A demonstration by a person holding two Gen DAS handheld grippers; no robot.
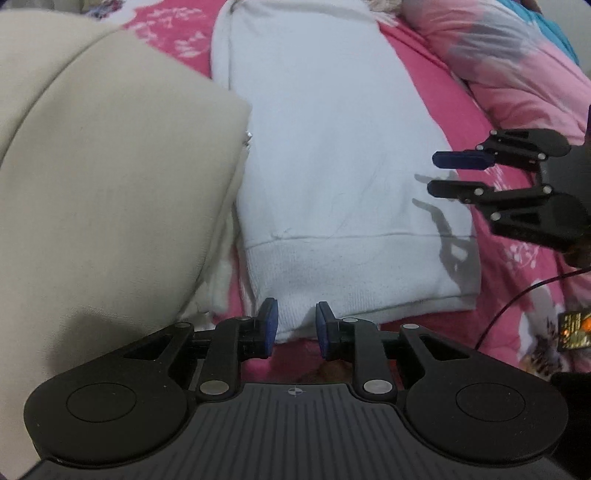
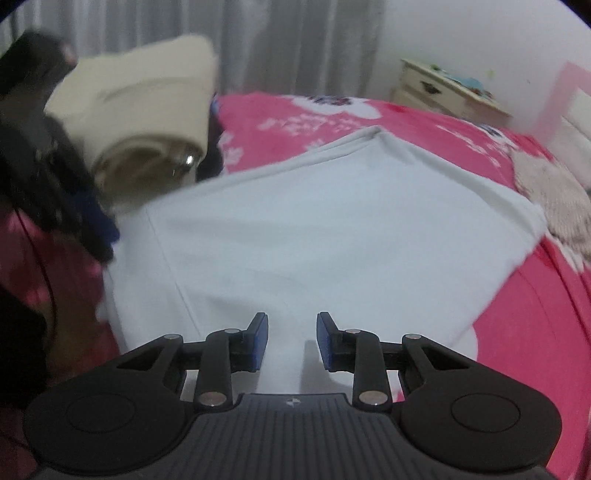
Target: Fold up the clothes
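A: Carrier surface noted as a bed (image 1: 436,92) with a pink floral cover. Where is the task garment placed?

B: A pale blue-white sweatshirt (image 1: 332,166) is laid flat and folded into a long rectangle along the middle of the bed. Its ribbed hem is turned to the near edge; its far end is seen toward the head of the bed.

A: Left gripper (image 1: 293,328) state?

B: Jaws are held apart, nothing between the blue pads. It is positioned at the near edge, right over the ribbed hem. Contact with the cloth cannot be told.

A: Right gripper (image 2: 291,341)?

B: Also released, pads separated, nothing clasped. In the left wrist view it is seen at the sweatshirt's right side, over the pink cover, with its shadow cast on the garment. In its own view it is held above the sweatshirt's side edge.

A: Other items logged?

B: A cream garment pile (image 1: 103,177) is stacked just beside the sweatshirt's left side, toward the near-left corner of the bed; touching cannot be told. A pink quilt (image 1: 524,70) is bunched at the far right edge. A cream nightstand (image 2: 443,92) is seen past the far side of the bed, a grey curtain (image 2: 221,33) behind it. A dark cable (image 1: 517,295) is run across the cover near the right gripper.
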